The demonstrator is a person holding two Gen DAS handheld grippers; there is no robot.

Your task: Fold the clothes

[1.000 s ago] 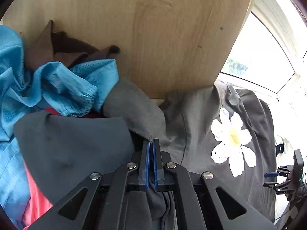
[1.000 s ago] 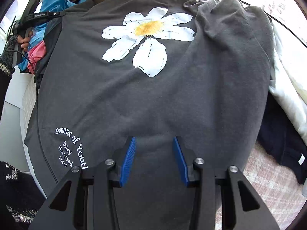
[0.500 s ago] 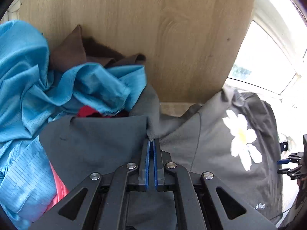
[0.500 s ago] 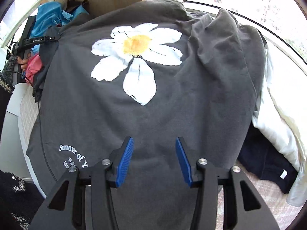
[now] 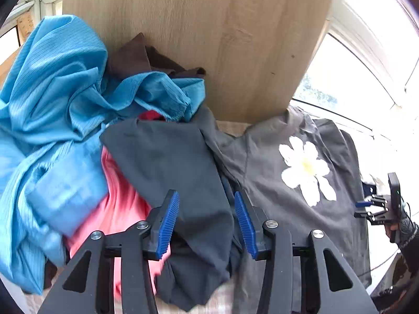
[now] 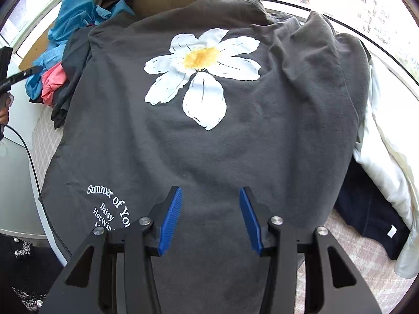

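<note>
A dark grey T-shirt point(image 6: 235, 144) with a white daisy print and white lettering lies spread front up on the surface. In the left wrist view the same T-shirt point(image 5: 275, 183) lies to the right, and its left sleeve point(image 5: 178, 162) rests flat over the clothes pile. My left gripper point(image 5: 207, 204) hovers above that sleeve with its jaws opening, the cloth lying under the gap and neither pad pressing it. My right gripper point(image 6: 210, 196) stands open over the shirt's lower part, beside the lettering, holding nothing. It also shows far right as the right gripper point(image 5: 366, 209).
A crumpled blue shirt point(image 5: 52, 104), a pink garment point(image 5: 117, 204) and a brown one point(image 5: 136, 55) are piled against a wooden board point(image 5: 209, 26). A white garment point(image 6: 379, 157) and a navy one point(image 6: 366, 214) lie right of the shirt on a checked cover point(image 6: 340, 261). Windows stand behind.
My left gripper was shut on the sleeve; it has let go, opened and drawn back. The right gripper has risen slightly, jaws still apart.
</note>
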